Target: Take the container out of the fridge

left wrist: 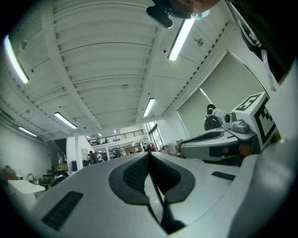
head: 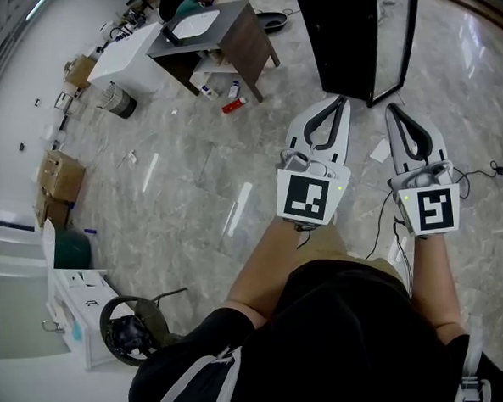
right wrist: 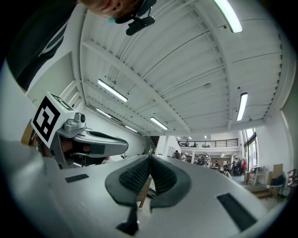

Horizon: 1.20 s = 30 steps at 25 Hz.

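at the far left, brown cardboard boxes (head: pixel 61 178) sit against the wall, out of the walkway on the grey marbled floor (head: pixel 191 183). further up, a white bench (head: pixel 128 55) and a dark brown wooden bench (head: pixel 224 32) stand side by side, and a small red bottle (head: pixel 234 105) lies on the floor just in front of them. none of this looks like part of the job.

in the middle stands the person in a black top (head: pixel 328 344), one tool in each hand. the left tongs (head: pixel 341 102) and the right tongs (head: pixel 392 107) are held near each other and side by side. both are aimed at the tall black cabinet (head: pixel 339 37) just ahead.

both pairs of tongs are pressed together with nothing in them. in the left gripper view the dark ribbed pads (left wrist: pixel 132 176) meet along one seam, and the right gripper view shows its pads (right wrist: pixel 132 179) meeting the same way. i'd say they are closed simply because there is nothing within reach to pinch yet.

on the right, the cabinet's glass-paned door (head: pixel 394 34) seems to hang ajar. i take this cabinet for the fridge. the container shows in no view, so it is presumably still inside. the task looks barely begun, and the tongs will have to spread before they can reach in.
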Tool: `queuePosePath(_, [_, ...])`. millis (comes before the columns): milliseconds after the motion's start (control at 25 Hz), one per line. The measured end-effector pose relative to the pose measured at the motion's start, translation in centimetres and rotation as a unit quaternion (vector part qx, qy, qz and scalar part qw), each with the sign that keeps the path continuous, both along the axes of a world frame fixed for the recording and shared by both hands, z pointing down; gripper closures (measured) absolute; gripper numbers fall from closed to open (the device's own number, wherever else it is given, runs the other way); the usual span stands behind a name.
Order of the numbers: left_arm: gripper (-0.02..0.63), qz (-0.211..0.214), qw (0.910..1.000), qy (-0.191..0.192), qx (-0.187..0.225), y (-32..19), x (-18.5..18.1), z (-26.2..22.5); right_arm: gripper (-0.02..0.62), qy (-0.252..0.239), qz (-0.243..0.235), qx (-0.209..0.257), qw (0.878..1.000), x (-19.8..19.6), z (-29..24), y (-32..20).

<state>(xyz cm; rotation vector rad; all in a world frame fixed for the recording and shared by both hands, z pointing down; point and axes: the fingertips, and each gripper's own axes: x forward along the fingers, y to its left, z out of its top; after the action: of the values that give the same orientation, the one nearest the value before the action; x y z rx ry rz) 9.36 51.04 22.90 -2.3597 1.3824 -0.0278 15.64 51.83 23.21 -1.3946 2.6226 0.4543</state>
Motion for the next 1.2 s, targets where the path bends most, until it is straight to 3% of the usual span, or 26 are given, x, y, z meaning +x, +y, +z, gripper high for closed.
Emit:
queuePosePath(280, [0.581, 0.007, 1.0000, -0.001, 0.002, -8.2, -2.0, 1.1, 0.558, 0.013, 0.012, -0.007, 1.000, -1.6, 1.4, -8.4])
queuePosePath(520, [0.581, 0.012, 0.9999, 0.010, 0.005, -20.3, -5.1, 1.3, 0.558, 0.034, 0.025, -0.014, 0.999, -5.1, 2.2, -20.3])
queuePosePath(600, [0.581, 0.017, 0.9998, 0.010, 0.004, -24.6, -6.3, 0.8, 0.558, 0.012, 0.022, -0.006, 1.000, -6.6, 1.1, -24.5])
queuePosePath(880, [0.581, 0.036, 0.9991, -0.005, -0.023, -38.6, -10.0, 0.3, 0.558, 0.025, 0.037, -0.010, 0.999, -11.0, 0.4, -38.4])
queuePosePath(1000, [0.581, 0.046, 0.9988, -0.006, -0.015, -43.5, -11.1, 0.3, 0.558, 0.002, 0.044, -0.003, 0.999, -12.5, -0.8, -43.1])
queuePosePath(1200, [0.581, 0.061, 0.9980, -0.002, -0.020, -49.8, -12.7, 0.6, 0.558, 0.009, 0.060, -0.010, 0.998, -13.9, -0.3, -49.1])
